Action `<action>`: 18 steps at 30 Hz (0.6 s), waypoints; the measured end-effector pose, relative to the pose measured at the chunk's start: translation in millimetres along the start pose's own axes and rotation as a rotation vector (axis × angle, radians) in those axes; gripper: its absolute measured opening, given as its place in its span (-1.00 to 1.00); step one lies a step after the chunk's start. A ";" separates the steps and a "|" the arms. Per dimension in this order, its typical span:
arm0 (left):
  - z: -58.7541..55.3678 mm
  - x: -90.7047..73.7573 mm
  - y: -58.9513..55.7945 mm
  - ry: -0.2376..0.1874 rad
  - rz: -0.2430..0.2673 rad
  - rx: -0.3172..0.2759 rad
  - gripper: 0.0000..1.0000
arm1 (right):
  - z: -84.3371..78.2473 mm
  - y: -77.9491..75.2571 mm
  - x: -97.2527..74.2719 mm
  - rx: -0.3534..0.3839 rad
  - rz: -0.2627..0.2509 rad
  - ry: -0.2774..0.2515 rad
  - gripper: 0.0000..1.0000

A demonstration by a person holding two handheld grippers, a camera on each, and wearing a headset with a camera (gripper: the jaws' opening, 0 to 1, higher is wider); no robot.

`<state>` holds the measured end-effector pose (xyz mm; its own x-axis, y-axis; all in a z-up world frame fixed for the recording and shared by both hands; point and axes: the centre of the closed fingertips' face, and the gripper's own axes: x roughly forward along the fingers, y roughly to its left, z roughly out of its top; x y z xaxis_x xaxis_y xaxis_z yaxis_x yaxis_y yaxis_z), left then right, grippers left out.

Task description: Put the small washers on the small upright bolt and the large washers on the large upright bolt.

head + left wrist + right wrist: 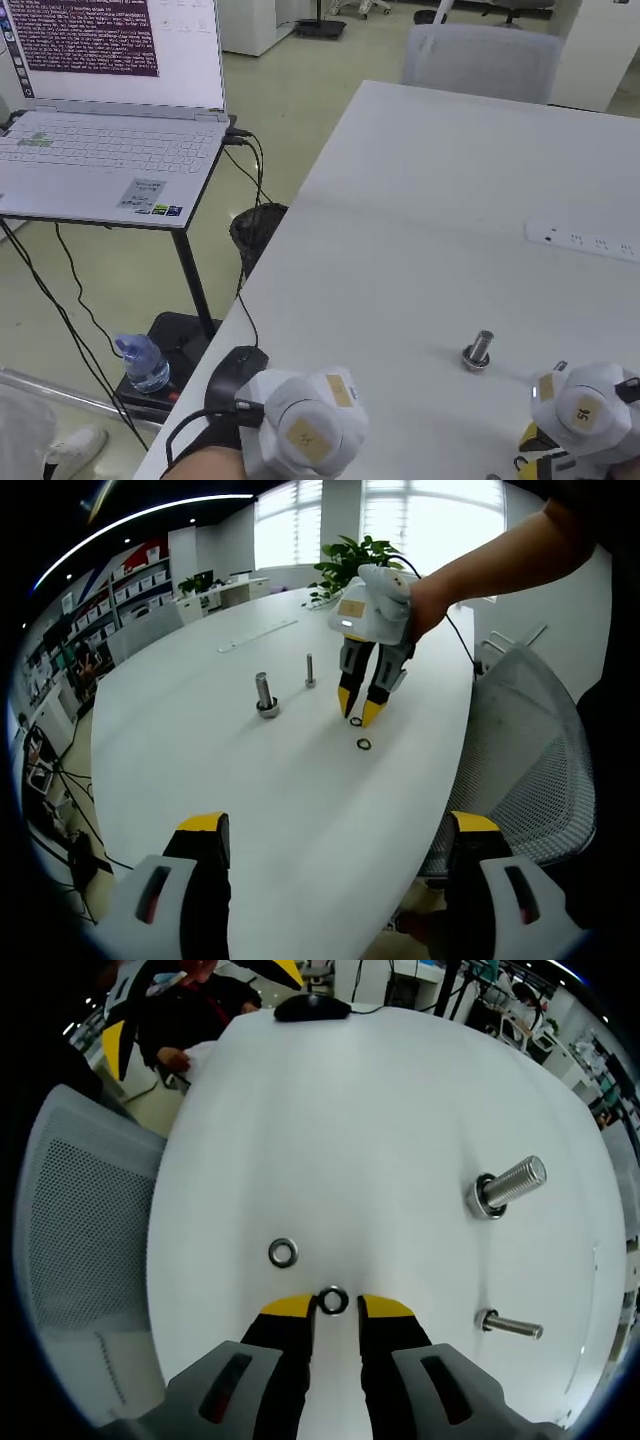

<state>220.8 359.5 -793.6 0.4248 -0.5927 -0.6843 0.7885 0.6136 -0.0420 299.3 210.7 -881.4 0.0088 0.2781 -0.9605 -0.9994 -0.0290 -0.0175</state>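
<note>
While the left gripper (pixel 337 825) is hovering at the table edge, well away from the large bolt (pixel 505 1188), its jaws are standing wide apart and gripping nothing. The right gripper (pixel 336 1308) is pointing tips-down at the white table (pixel 380 1110), nearer the large bolt, with its jaws a narrow gap apart. One washer (pixel 332 1301) is lying flat right between its yellow tips. It is not looking clamped, since a sliver of table is showing beside it. A second washer (pixel 283 1253) is lying just beside the first, on the side away from the large bolt, touching nothing. I cannot tell small from large for either washer.

The large bolt is standing upright, threads up, with a wider ring at its base; whether that is a washer or the bolt head is unclear. The small bolt (pixel 510 1325) is standing upright near the large bolt, apart from it, its shaft bare.

A white power strip (pixel 583 240) is lying beyond the large bolt. A black mouse (pixel 235 372) is sitting at the table edge by the left gripper, well apart from the large bolt. A white laptop (pixel 105 150) is sitting on a stand off the table, far from the large bolt. It is showing a purple terminal window with text too small to read, and there are stickers on its palm rest. A yellow sticker on the right gripper's housing is showing digits that look like 54.
</note>
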 end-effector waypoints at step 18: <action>5.4 5.3 -4.1 0.001 -0.001 -0.001 0.71 | -1.8 -1.5 1.0 0.048 0.006 0.042 -0.76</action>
<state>222.2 351.1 -793.1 0.4233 -0.5928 -0.6851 0.7886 0.6134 -0.0435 300.9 209.3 -882.8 0.0029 0.2373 -0.9714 -0.9999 0.0163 0.0010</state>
